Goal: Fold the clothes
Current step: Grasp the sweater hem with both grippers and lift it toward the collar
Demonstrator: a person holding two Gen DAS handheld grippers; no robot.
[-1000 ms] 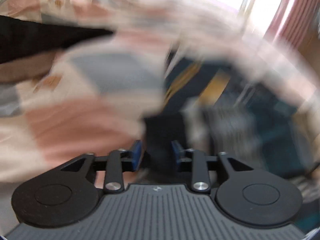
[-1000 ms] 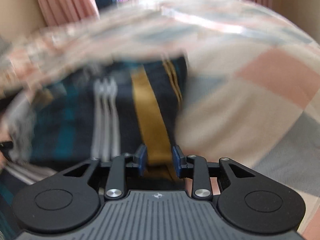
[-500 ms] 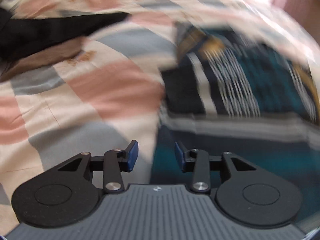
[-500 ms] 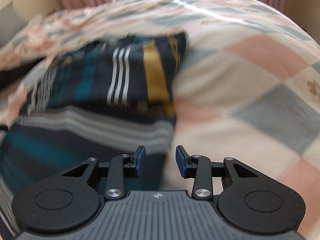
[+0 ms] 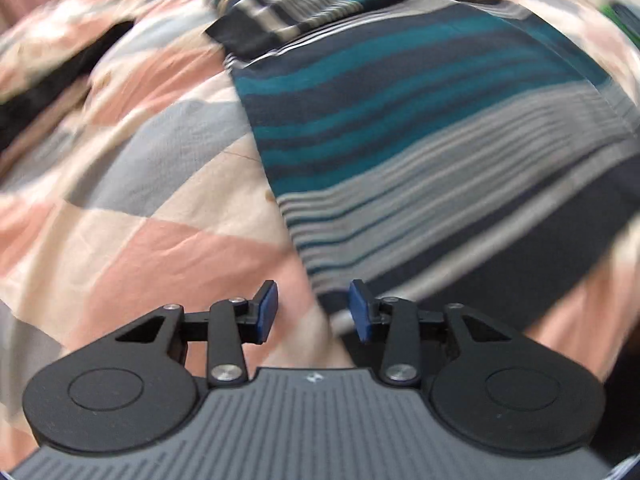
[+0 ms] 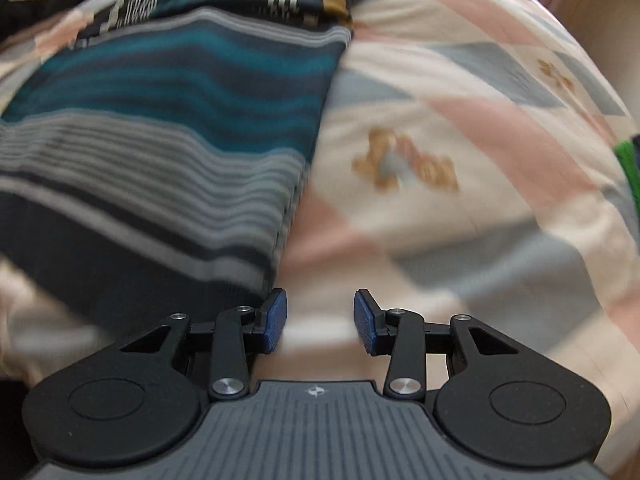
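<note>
Left tongs (image 5: 312, 310) stand parted with nothing between the blue pads, hovering just above the near left corner of the striped garment (image 5: 420, 128), whose dark hem runs right under the gap. The garment lies spread on the bed over a patchwork quilt (image 5: 132, 184) of pink, cream and grey squares; a folded part with gold and white bars sits at its far end. A black cloth (image 5: 44, 96) lies on the quilt off to the far left, well apart from the work.

Right tongs (image 6: 320, 322) are likewise parted and empty, poised at the garment's near right corner, the hem's end just beside the left pad and bare quilt under the gap.

Judging by the layout, the step in hand is taking both near corners to carry the hem up over the body. To do it well, each pair of tongs should bite a little inside the side edge, catching every layer, and both should lift together so the hem stays straight.

Both side edges run fairly straight and show clearly against the quilt. Open quilt lies to the left and right, so there is room to swing. A green thing (image 6: 628, 168) at the far right edge is too blurred to name.
</note>
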